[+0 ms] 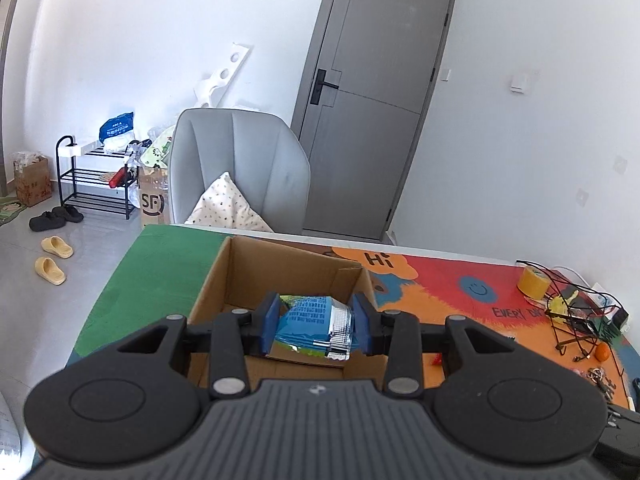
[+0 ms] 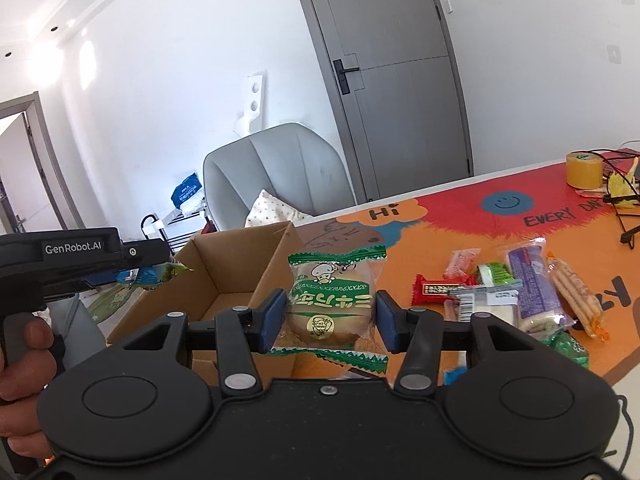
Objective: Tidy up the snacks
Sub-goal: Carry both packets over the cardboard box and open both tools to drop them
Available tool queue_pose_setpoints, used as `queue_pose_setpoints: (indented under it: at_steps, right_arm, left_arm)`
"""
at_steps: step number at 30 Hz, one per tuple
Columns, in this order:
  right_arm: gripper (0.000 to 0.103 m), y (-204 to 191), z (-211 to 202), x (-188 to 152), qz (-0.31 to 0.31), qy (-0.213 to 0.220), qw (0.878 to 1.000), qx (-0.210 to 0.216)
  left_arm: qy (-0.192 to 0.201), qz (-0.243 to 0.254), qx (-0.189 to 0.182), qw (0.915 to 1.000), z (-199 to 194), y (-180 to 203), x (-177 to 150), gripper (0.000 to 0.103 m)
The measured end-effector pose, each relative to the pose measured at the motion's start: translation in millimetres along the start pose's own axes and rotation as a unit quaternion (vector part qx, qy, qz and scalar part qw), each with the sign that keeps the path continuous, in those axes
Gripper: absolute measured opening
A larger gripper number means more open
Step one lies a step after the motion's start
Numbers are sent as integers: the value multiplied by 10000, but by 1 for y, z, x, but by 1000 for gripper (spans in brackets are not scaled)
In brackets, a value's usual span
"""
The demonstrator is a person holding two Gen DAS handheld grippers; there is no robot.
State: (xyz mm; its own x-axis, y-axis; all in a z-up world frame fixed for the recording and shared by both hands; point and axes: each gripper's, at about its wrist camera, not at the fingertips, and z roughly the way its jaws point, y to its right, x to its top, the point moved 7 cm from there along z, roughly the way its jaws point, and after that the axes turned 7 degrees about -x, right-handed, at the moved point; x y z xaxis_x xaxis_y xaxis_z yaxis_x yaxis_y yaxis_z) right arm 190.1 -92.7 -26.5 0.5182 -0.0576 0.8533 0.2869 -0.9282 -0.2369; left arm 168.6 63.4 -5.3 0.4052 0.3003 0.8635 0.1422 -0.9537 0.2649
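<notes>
Filling the bottom of the left wrist view, the left gripper (image 1: 316,326) is clamping its blue pads on a blue and silver snack packet (image 1: 316,322), holding it at the centre of the frame above the open cardboard box (image 1: 224,276), whose inside is showing brown behind the packet. That box is sitting on the colourful table mat (image 1: 432,284), with a grey chair (image 1: 240,160) standing behind the table in the middle of the frame.

Low in the right wrist view, the right gripper (image 2: 331,318) is squeezing a green and clear bun packet (image 2: 334,300) between its pads, at the centre of the frame, just right of the box and in front of its near wall. Lying on the mat at the right of that frame is a pile of loose snacks (image 2: 516,300), among them a red bar, a purple packet and a pack of stick biscuits. Further back at the upper right, a yellow tape roll (image 2: 584,168) is standing on the mat
</notes>
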Motion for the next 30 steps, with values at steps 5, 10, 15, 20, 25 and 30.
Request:
queue_pose_setpoints:
  at_steps: [5, 10, 15, 20, 25, 30]
  right_arm:
    - [48, -21, 11, 8, -99, 19, 9998, 155]
    - [48, -39, 23, 13, -214, 15, 9995, 250]
    - [48, -55, 35, 12, -241, -85, 9990, 355]
    - [49, -76, 47, 10, -267, -172, 9979, 556]
    - [79, -92, 50, 9, -479, -95, 9964, 696]
    - [82, -73, 45, 7, -374, -143, 9983, 426]
  left_arm:
    - [-76, -172, 89, 9998, 12, -21, 1, 38]
    - [-23, -292, 256, 9992, 16, -35, 3, 48]
    - [16, -484, 340, 9982, 3, -52, 3, 63]
    - [95, -585, 608, 9964, -11, -70, 3, 81]
    - [118, -715, 650, 9952, -19, -79, 1, 97]
    - [-48, -733, 635, 9953, -14, -76, -3, 98]
